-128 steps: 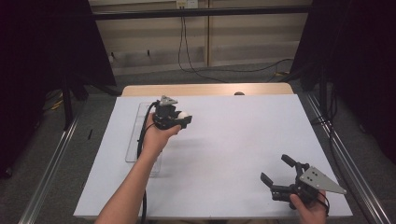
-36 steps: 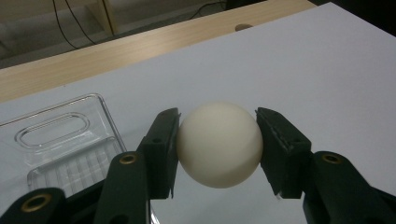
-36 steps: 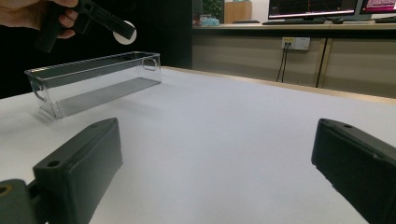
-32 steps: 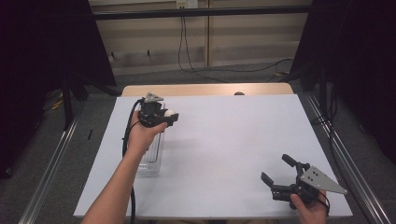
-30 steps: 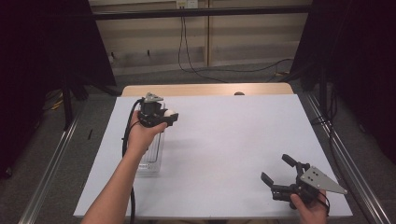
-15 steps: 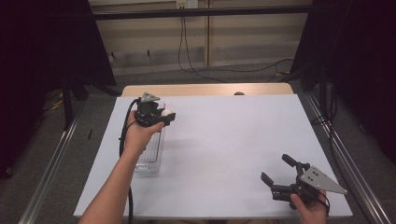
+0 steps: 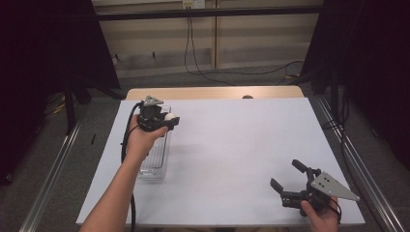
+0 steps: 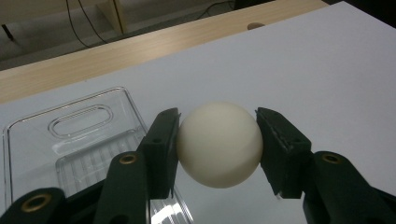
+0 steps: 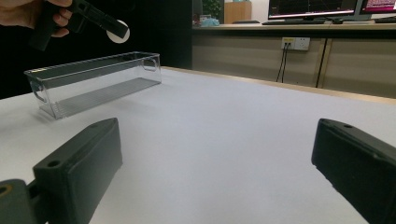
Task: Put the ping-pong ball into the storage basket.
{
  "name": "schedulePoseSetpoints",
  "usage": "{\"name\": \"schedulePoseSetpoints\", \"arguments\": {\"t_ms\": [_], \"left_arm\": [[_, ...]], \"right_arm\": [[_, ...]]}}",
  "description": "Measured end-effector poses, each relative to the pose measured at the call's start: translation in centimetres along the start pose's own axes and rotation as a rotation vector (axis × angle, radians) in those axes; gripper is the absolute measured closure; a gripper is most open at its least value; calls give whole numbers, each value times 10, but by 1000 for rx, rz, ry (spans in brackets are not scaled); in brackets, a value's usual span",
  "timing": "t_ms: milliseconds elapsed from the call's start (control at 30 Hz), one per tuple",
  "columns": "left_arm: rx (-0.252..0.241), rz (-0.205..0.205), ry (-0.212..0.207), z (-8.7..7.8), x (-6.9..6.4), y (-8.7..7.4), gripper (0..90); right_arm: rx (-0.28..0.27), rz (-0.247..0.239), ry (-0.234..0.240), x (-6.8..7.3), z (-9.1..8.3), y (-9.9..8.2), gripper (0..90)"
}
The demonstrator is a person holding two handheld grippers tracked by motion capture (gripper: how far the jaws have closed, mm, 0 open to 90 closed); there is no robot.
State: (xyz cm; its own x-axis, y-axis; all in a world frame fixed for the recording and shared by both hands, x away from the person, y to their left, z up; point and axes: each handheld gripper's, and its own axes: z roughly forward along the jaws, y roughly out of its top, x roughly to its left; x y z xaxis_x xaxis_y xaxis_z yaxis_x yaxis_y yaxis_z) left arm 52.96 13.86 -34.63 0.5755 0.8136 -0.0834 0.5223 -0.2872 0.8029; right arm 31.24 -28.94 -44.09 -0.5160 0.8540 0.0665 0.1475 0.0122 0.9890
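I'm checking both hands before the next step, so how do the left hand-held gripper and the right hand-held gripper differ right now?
The left hand-held gripper is shut on a white ball; the right hand-held gripper stands open with nothing between its jaws. The left is held up above the clear bin; the right sits low at the table's near edge. Both have black jaws.

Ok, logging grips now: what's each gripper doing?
Left gripper: shut on the white ball.
Right gripper: open, holding nothing.
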Motion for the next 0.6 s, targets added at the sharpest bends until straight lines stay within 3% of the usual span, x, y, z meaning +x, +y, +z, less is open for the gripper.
{"name": "schedulePoseSetpoints", "arguments": {"t_ms": [200,233,300,433,533,600], "left_arm": [[6,5,5,-1,2,0,511],[18,21,4,-2,4,0,511],[9,1,18,-2,3,-1,511],[4,1,12,-3,5,-1,511],[27,23,16,-5,7,-1,511],[6,-1,18,-4,7,-2,511]], "right_arm": [[-1,5,-5,0,0,0,11],[-4,2,-4,0,0,0,11],[-4,2,-2,0,0,0,11],[-4,3,1,0,0,0,11],[-1,3,0,0,0,0,11],[-1,3,0,0,0,0,11]]}}
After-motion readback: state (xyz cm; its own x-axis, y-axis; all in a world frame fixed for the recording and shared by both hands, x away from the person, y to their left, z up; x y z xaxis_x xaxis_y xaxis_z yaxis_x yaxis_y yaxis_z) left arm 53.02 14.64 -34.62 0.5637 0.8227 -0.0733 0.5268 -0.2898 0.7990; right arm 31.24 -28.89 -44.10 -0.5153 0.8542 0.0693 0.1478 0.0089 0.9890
